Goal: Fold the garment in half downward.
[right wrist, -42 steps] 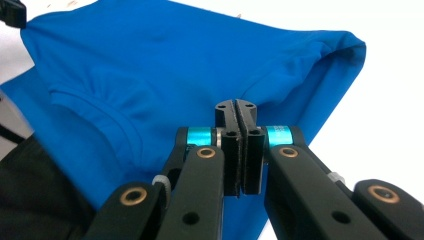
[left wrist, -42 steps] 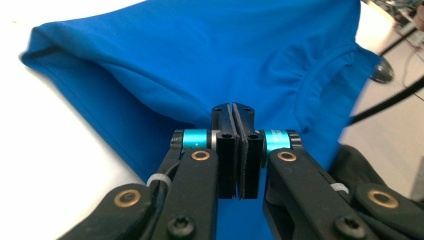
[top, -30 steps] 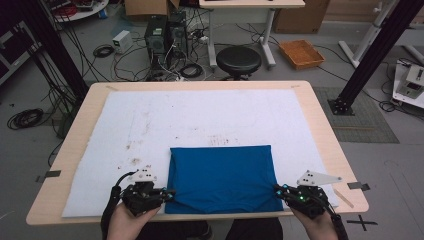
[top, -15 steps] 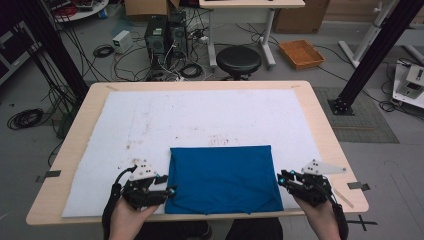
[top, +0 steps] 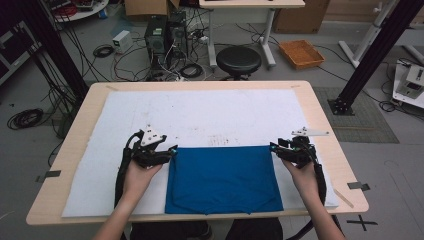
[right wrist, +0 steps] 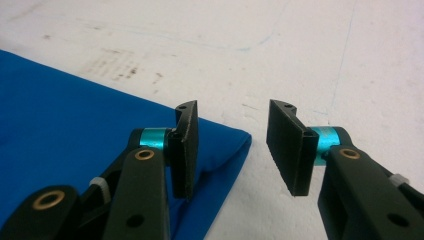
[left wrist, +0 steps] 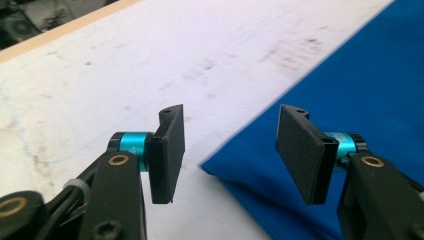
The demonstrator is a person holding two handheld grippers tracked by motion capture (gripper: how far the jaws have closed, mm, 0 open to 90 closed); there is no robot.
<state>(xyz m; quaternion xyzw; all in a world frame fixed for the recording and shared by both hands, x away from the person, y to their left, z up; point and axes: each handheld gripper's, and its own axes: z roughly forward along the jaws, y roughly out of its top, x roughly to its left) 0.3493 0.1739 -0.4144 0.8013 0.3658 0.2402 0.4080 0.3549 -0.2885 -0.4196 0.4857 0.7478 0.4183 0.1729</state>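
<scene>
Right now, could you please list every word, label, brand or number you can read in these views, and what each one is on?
No readable text anywhere.
Blue cloth: plain, no label or print showing.
White mat: only smudges and faint marks, no letters.
Left gripper and right gripper: no markings legible.
Computer towers on the floor: too small to read.

Cover: a white, stained felt mat (top: 200, 110) lies over the light wooden tabletop (top: 325, 125).
Beyond the far edge: a round black stool (top: 239, 59) stands on the floor.
Far right: an orange shallow tray (top: 301, 53) rests on the grey floor.
</scene>
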